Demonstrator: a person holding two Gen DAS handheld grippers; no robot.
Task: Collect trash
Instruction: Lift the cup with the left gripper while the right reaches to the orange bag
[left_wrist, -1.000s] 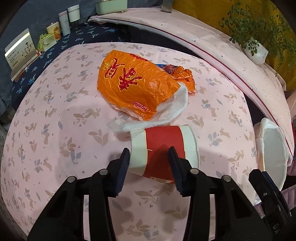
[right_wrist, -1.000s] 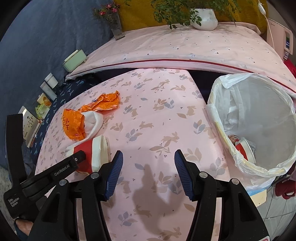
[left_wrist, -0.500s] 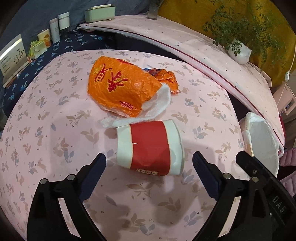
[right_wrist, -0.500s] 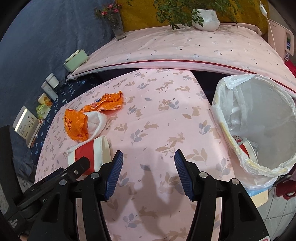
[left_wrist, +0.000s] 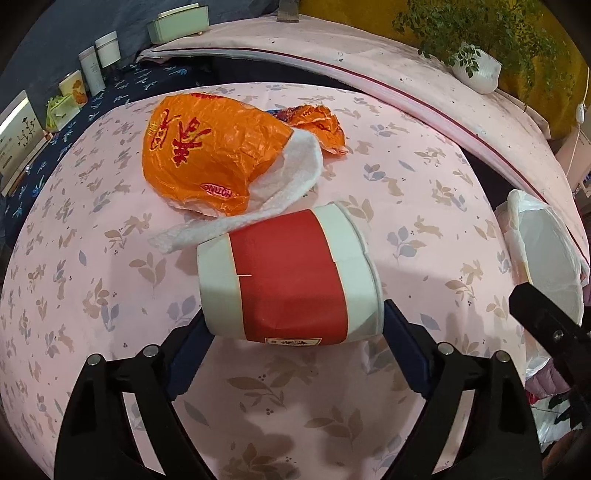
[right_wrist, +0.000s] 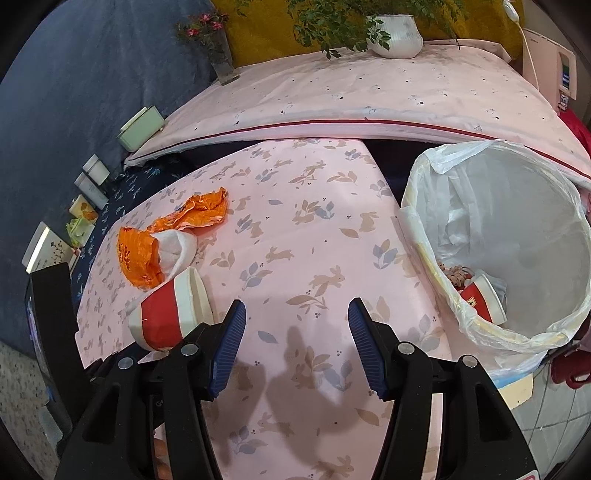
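A red and white paper cup (left_wrist: 290, 277) lies on its side on the pink tablecloth (left_wrist: 92, 266); it also shows in the right wrist view (right_wrist: 168, 312). My left gripper (left_wrist: 291, 328) is open wide, one finger at each end of the cup, not clamped. Behind the cup lie an orange plastic bag (left_wrist: 207, 151), a white tissue (left_wrist: 284, 192) and a crumpled orange wrapper (left_wrist: 319, 123). My right gripper (right_wrist: 297, 343) is open and empty over the cloth. The bin with a white liner (right_wrist: 436, 206) stands at the right and holds another red cup (right_wrist: 482, 299).
A second table with a pink cloth (right_wrist: 369, 96) stands behind, with a white plant pot (right_wrist: 395, 35) and a flower vase (right_wrist: 221, 62). Boxes and jars (left_wrist: 92, 66) line the dark blue cloth at far left. A white appliance (right_wrist: 550, 62) stands at far right.
My left gripper has opened wide and moved forward, so its fingers now flank the cup's two ends. The right gripper has stayed open and barely moved.
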